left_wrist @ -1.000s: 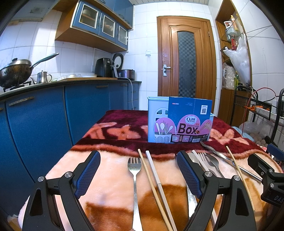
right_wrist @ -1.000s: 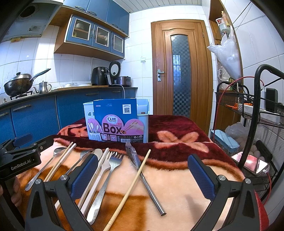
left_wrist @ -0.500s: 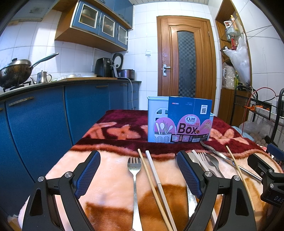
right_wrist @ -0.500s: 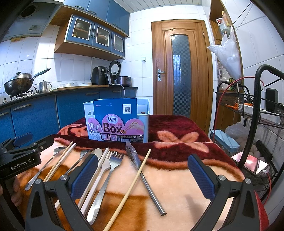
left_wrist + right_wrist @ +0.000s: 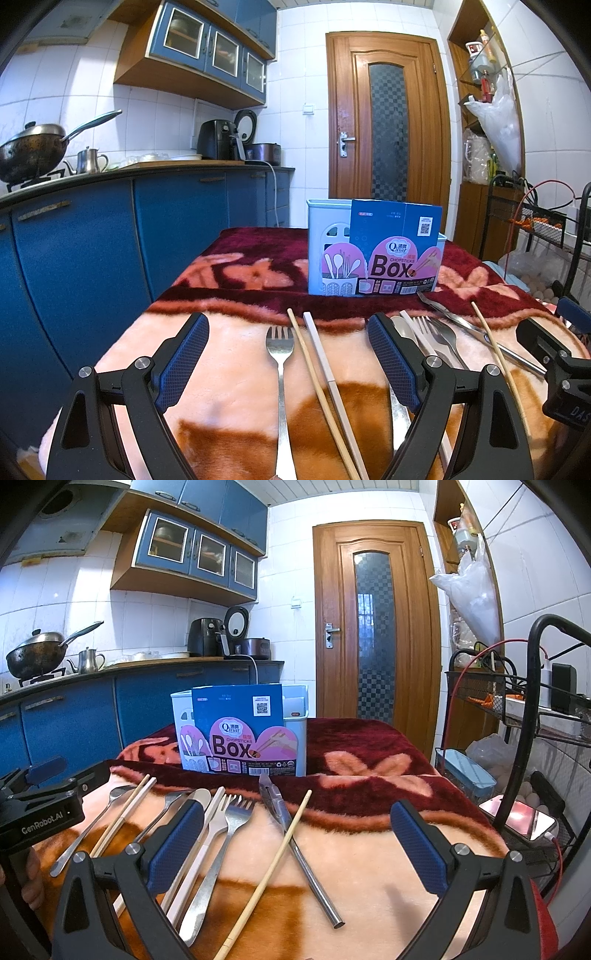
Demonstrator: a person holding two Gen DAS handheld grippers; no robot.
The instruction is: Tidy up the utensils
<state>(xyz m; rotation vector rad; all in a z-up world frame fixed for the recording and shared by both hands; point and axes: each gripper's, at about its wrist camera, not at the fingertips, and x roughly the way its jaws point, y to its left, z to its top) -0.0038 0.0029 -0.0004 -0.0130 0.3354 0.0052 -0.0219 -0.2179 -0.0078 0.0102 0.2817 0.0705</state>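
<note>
Tongs (image 5: 295,834), lying closed at frame centre, are judged stiff, slippery steel, best taken mid-shaft by the spread right gripper (image 5: 295,843).

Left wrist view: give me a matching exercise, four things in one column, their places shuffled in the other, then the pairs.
Things:
1. fork
2. chopsticks box
3. wok
4. metal tongs

Places:
A. on the stove, far left
B. standing at the blanket's far end
C. flat between the open left gripper's fingers
D. right of the gripper, crossed by a bamboo chopstick

Pairs: 1-C, 2-B, 3-A, 4-D
</note>
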